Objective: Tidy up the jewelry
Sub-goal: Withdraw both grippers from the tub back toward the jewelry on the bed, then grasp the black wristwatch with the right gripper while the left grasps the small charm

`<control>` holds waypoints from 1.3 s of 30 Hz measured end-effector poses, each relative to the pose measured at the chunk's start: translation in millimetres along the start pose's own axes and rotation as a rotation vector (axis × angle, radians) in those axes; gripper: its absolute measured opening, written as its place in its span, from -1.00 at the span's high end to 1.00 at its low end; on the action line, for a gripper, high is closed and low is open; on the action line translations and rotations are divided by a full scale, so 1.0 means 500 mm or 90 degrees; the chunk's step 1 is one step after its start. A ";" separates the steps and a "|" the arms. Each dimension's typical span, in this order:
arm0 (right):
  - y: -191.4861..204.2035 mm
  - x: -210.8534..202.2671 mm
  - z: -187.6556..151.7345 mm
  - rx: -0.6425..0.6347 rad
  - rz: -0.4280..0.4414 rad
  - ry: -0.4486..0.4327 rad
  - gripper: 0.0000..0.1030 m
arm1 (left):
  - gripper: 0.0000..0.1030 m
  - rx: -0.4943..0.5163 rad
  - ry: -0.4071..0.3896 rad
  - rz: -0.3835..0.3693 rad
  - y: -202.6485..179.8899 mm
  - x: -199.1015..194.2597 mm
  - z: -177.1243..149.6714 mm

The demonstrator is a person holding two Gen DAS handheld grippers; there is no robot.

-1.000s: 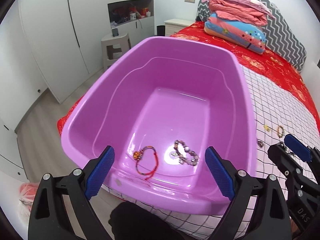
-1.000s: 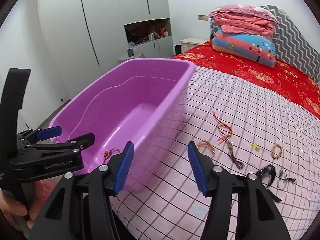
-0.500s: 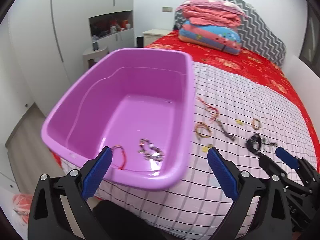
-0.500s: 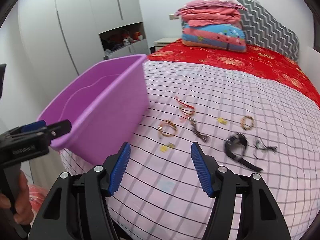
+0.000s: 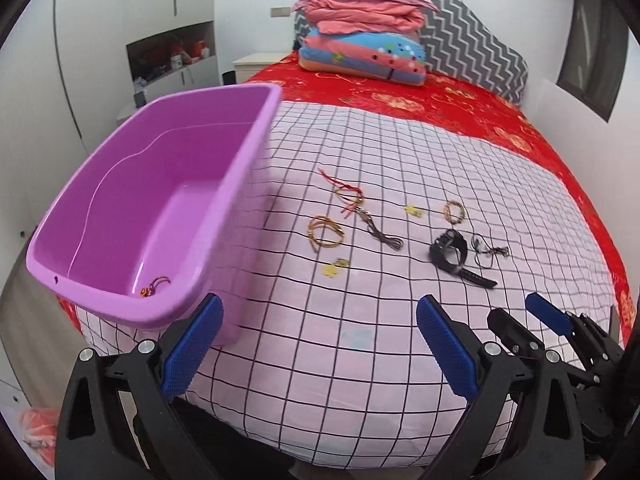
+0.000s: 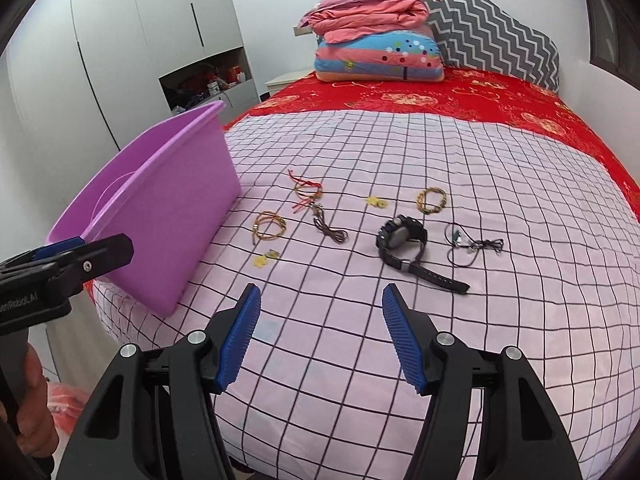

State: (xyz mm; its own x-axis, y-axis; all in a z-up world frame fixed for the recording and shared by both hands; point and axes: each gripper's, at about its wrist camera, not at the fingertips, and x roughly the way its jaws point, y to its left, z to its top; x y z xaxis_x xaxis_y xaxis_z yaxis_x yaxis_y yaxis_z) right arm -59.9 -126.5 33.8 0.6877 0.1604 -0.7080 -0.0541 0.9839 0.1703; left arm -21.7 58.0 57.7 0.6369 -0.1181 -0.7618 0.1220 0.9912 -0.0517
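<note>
A purple plastic tub (image 5: 120, 216) sits at the bed's left corner, with a red string bracelet (image 5: 154, 285) inside; it also shows in the right wrist view (image 6: 168, 200). Jewelry lies on the pink checked sheet: a gold bangle (image 6: 269, 225), a red cord bracelet (image 6: 307, 191), a brown cord pendant (image 6: 329, 227), a black watch (image 6: 404, 240), a beaded bracelet (image 6: 431, 199), a thin black necklace (image 6: 470, 245) and small yellow charms (image 6: 266, 258). My left gripper (image 5: 318, 350) is open and empty near the bed's front edge. My right gripper (image 6: 320, 338) is open and empty, short of the watch.
Folded quilts (image 6: 376, 44) and a zigzag pillow (image 6: 492, 28) are stacked at the bed's head on a red cover (image 6: 460, 100). White wardrobes (image 6: 132, 48) and a nightstand (image 5: 256, 64) stand to the left. An orange bag (image 5: 38, 428) lies on the floor.
Both grippers swung right from over the tub towards the jewelry on the sheet. Both stayed open and empty.
</note>
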 end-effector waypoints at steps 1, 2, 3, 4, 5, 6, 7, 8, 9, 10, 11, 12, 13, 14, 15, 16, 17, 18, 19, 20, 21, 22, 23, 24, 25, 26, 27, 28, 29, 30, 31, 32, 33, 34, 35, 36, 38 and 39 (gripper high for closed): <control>-0.006 -0.003 -0.003 0.003 0.000 -0.002 -0.18 | -0.85 0.008 -0.001 0.000 -0.011 0.002 -0.003; -0.012 -0.005 -0.006 0.005 -0.001 -0.005 -0.18 | -0.85 0.010 0.000 -0.002 -0.018 0.004 -0.006; -0.021 -0.006 -0.009 0.006 -0.005 -0.007 -0.18 | -0.85 0.011 0.003 -0.004 -0.024 0.008 -0.008; -0.027 -0.007 -0.011 0.007 -0.008 -0.007 -0.19 | -0.85 0.011 0.007 -0.007 -0.030 0.015 -0.012; -0.035 -0.006 -0.013 0.011 -0.009 -0.006 -0.19 | -0.85 0.011 0.012 -0.009 -0.036 0.021 -0.016; -0.042 -0.006 -0.016 0.015 -0.009 -0.004 -0.19 | -0.85 0.011 0.016 -0.011 -0.041 0.027 -0.019; -0.051 -0.004 -0.019 0.021 -0.009 -0.002 -0.19 | -0.85 0.011 0.021 -0.014 -0.047 0.035 -0.021; -0.057 -0.002 -0.022 0.024 -0.010 -0.001 -0.19 | -0.85 0.012 0.025 -0.015 -0.051 0.042 -0.024; -0.065 0.001 -0.025 0.027 -0.011 0.002 -0.19 | -0.85 0.013 0.028 -0.015 -0.050 0.047 -0.028; -0.071 0.005 -0.027 0.030 -0.014 0.005 -0.19 | -0.85 0.013 0.033 -0.013 -0.053 0.056 -0.030; -0.079 0.011 -0.028 0.034 -0.015 0.008 -0.19 | -0.85 0.013 0.037 -0.012 -0.057 0.064 -0.032; -0.083 0.015 -0.030 0.037 -0.015 0.010 -0.19 | -0.85 0.013 0.040 -0.011 -0.059 0.071 -0.033; -0.088 0.021 -0.031 0.040 -0.015 0.012 -0.19 | -0.85 0.014 0.042 -0.011 -0.059 0.077 -0.033; -0.094 0.029 -0.032 0.044 -0.014 0.015 -0.19 | -0.85 0.015 0.046 -0.009 -0.061 0.086 -0.033; -0.098 0.034 -0.033 0.046 -0.014 0.017 -0.19 | -0.85 0.018 0.051 -0.006 -0.062 0.098 -0.032; -0.104 0.042 -0.033 0.049 -0.015 0.021 -0.19 | -0.85 0.019 0.054 -0.004 -0.063 0.104 -0.032; -0.110 0.051 -0.032 0.053 -0.017 0.024 -0.19 | -0.85 0.020 0.059 -0.002 -0.063 0.116 -0.032; -0.116 0.060 -0.032 0.058 -0.018 0.028 -0.19 | -0.85 0.021 0.063 -0.001 -0.064 0.125 -0.031; -0.121 0.069 -0.030 0.061 -0.020 0.032 -0.19 | -0.85 0.021 0.067 0.000 -0.063 0.135 -0.030; -0.128 0.081 -0.027 0.066 -0.022 0.038 -0.19 | -0.85 0.022 0.072 0.002 -0.062 0.148 -0.027; -0.133 0.090 -0.023 0.070 -0.025 0.041 -0.19 | -0.85 0.022 0.075 0.005 -0.061 0.160 -0.023; -0.138 0.100 -0.019 0.072 -0.028 0.044 -0.19 | -0.85 0.022 0.075 0.007 -0.061 0.167 -0.020; -0.143 0.109 -0.014 0.073 -0.031 0.046 -0.19 | -0.85 0.021 0.073 0.011 -0.059 0.181 -0.014; -0.148 0.122 -0.007 0.074 -0.037 0.047 -0.19 | -0.85 0.019 0.072 0.013 -0.058 0.193 -0.010; -0.153 0.133 -0.002 0.075 -0.042 0.048 -0.19 | -0.85 0.017 0.072 0.016 -0.057 0.208 -0.005; -0.159 0.147 0.003 0.077 -0.048 0.051 -0.19 | -0.85 0.015 0.072 0.018 -0.055 0.219 -0.001; -0.166 0.162 0.008 0.080 -0.051 0.056 -0.19 | -0.85 0.013 0.071 0.021 -0.054 0.235 0.003; -0.172 0.176 0.011 0.085 -0.053 0.061 -0.19 | -0.85 0.012 0.071 0.023 -0.054 0.246 0.006; -0.178 0.191 0.016 0.089 -0.053 0.065 -0.19 | -0.85 0.008 0.073 0.026 -0.052 0.267 0.010; -0.184 0.202 0.019 0.093 -0.055 0.066 -0.19 | -0.85 0.004 0.075 0.028 -0.051 0.282 0.012; -0.187 0.214 0.022 0.095 -0.057 0.068 -0.19 | -0.85 -0.001 0.080 0.030 -0.048 0.301 0.014; -0.191 0.226 0.027 0.097 -0.060 0.070 -0.19 | -0.85 -0.004 0.084 0.033 -0.047 0.314 0.014; -0.195 0.237 0.030 0.099 -0.062 0.072 -0.19 | -0.85 -0.008 0.090 0.035 -0.044 0.329 0.014; -0.198 0.245 0.032 0.101 -0.062 0.073 -0.19 | -0.85 -0.011 0.093 0.038 -0.042 0.343 0.014; -0.203 0.259 0.035 0.102 -0.062 0.074 -0.19 | -0.85 -0.014 0.096 0.044 -0.040 0.357 0.016; -0.207 0.269 0.037 0.101 -0.065 0.077 -0.19 | -0.85 -0.017 0.100 0.048 -0.038 0.374 0.018; -0.215 0.295 0.041 0.105 -0.074 0.083 -0.19 | -0.85 -0.016 0.102 0.053 -0.039 0.397 0.020; -0.219 0.304 0.042 0.109 -0.075 0.084 -0.19 | -0.85 -0.011 0.103 0.058 -0.041 0.409 0.021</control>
State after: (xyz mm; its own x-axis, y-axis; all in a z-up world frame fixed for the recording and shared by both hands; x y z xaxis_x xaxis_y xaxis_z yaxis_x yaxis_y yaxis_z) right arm 65.7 -211.4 -78.4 0.5803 0.0649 -0.8119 0.1520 0.9707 0.1862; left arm 114.2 12.7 -90.1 0.5142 -0.0177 -0.8575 0.0546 0.9984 0.0122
